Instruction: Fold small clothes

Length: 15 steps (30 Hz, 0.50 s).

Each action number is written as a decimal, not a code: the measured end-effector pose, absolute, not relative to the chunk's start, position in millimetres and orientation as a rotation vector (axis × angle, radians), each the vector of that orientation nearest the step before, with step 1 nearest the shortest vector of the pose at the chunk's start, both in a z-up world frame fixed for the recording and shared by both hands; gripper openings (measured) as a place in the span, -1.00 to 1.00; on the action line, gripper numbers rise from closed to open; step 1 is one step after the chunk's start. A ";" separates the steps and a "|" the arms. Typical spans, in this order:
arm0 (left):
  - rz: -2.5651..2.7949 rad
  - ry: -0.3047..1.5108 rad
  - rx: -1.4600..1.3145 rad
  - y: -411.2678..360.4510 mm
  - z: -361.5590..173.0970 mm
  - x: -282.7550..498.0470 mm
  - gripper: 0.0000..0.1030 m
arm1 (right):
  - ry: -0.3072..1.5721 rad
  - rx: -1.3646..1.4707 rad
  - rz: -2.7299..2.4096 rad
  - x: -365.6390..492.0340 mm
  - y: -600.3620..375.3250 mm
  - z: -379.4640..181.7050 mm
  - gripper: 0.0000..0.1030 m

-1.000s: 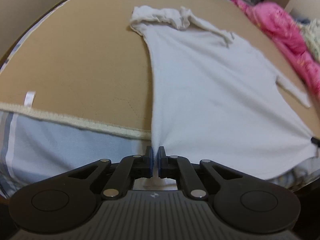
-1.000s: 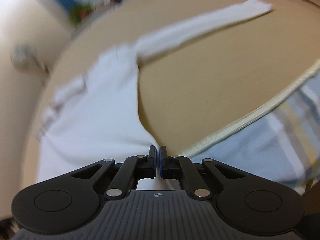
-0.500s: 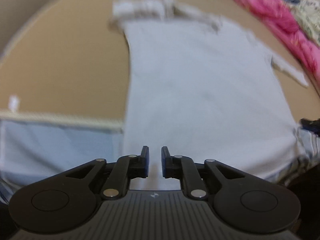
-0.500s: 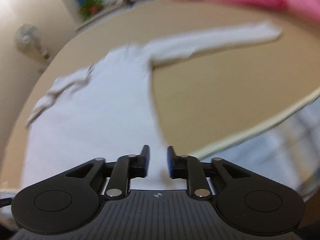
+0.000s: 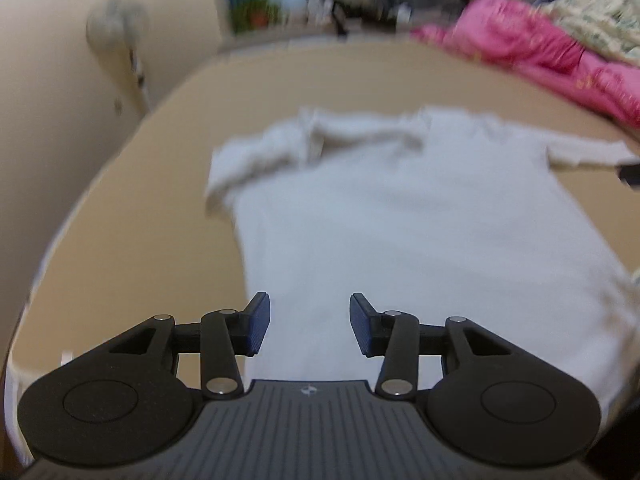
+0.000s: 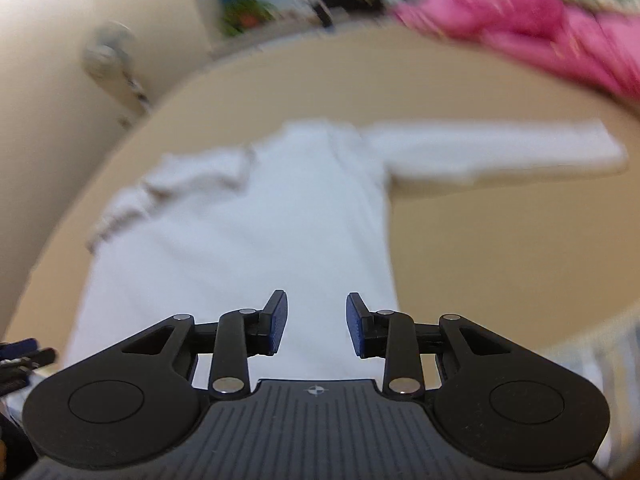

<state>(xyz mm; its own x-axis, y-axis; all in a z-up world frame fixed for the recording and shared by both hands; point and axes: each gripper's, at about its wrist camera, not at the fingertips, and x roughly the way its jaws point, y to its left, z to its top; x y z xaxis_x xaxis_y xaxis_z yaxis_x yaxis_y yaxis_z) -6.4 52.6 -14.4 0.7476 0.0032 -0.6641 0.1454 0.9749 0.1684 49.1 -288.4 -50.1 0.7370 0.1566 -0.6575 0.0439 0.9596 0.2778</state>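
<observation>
white shirt (image 5: 420, 216) flat on tan bed (image 5: 120, 248) | we have just been opening both jaws, nothing between | left gripper (image 5: 310, 326), right gripper (image 6: 317, 324) released to regrasp

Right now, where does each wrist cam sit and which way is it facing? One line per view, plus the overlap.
Left wrist: on the left gripper, angled down over the white long-sleeved shirt on the tan bed cover; own jaws show, open, just opened, nothing between.
Right wrist: on the right gripper, same downward tilt, toward the shirt's outstretched sleeve; own jaws open, just opened, empty.
Shared: shirt, cover, pink bedding, wall fan.
</observation>
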 end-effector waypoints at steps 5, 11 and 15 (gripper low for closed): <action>-0.118 0.708 0.246 27.2 1.7 33.0 -0.76 | 0.630 0.230 0.113 114.4 -291.5 -11.3 -0.29; -0.098 0.740 0.304 0.6 2.6 114.0 -1.00 | 0.759 0.403 0.046 161.3 -308.3 -60.3 -0.95; -0.089 0.776 0.276 -12.8 -10.5 177.9 -0.96 | 0.773 0.535 0.086 182.7 -315.2 -69.8 -0.89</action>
